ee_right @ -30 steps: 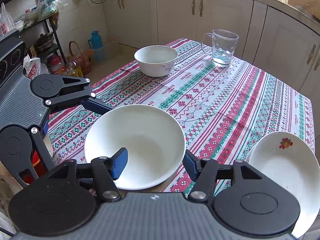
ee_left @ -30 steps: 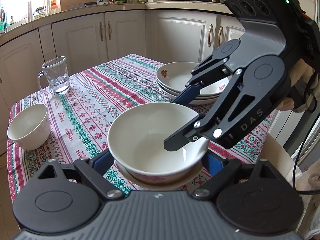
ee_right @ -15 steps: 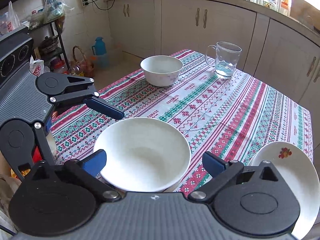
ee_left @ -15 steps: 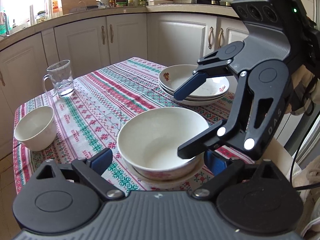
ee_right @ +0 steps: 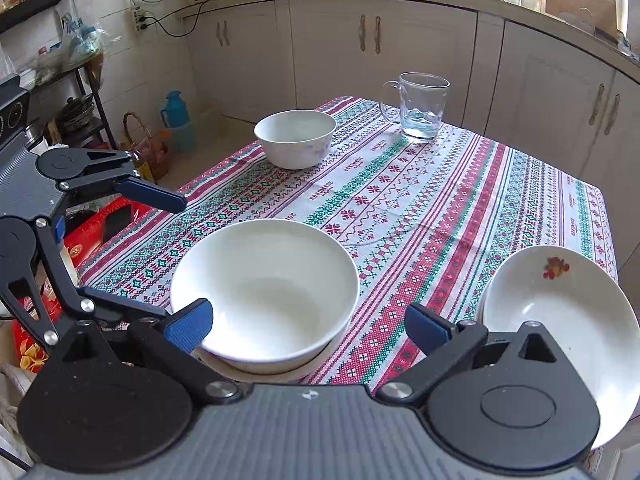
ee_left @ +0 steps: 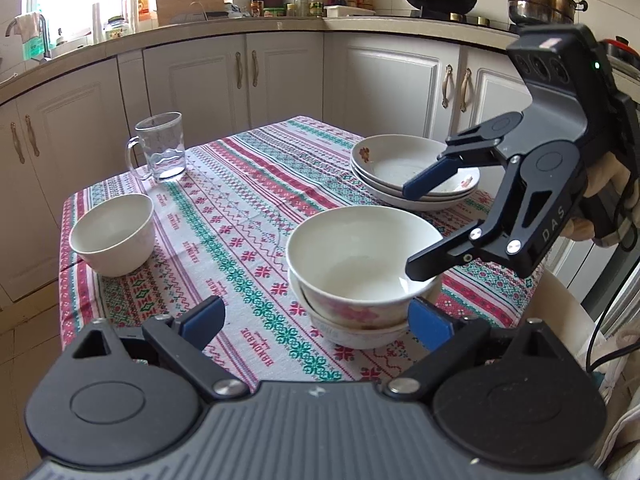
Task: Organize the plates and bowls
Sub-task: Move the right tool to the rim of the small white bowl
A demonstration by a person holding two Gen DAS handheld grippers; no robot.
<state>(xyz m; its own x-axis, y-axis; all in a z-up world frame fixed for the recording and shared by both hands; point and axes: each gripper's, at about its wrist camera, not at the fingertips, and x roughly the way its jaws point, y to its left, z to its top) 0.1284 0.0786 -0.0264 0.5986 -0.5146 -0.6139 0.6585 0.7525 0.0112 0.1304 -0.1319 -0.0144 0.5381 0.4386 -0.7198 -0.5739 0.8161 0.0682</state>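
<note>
A large white bowl (ee_left: 360, 264) (ee_right: 264, 288) sits nested in a flowered bowl (ee_left: 356, 320) near the table's front edge. My left gripper (ee_left: 316, 322) (ee_right: 168, 256) is open. Its right pad is close beside the stack and its left pad stands well clear. Open too, my right gripper (ee_right: 308, 326) (ee_left: 420, 226) hangs over the stack's near rim with one finger above the bowl's inside, touching nothing. A smaller white bowl (ee_left: 114, 236) (ee_right: 296, 140) stands alone at the far corner. Stacked white plates (ee_left: 384, 160) (ee_right: 560, 312) lie beside the right gripper.
A glass mug (ee_left: 160, 152) (ee_right: 420, 112) stands at the back of the patterned tablecloth (ee_left: 240, 220) (ee_right: 440, 200). White cabinets ring the table. A red box (ee_right: 96, 228), a basket (ee_right: 140, 144) and a blue flask (ee_right: 174, 110) sit on the floor past the table's left edge.
The right gripper has let go of the big bowl's rim and opened wide. The left gripper has widened and drawn back, and the bowl now rests in the flowered bowl.
</note>
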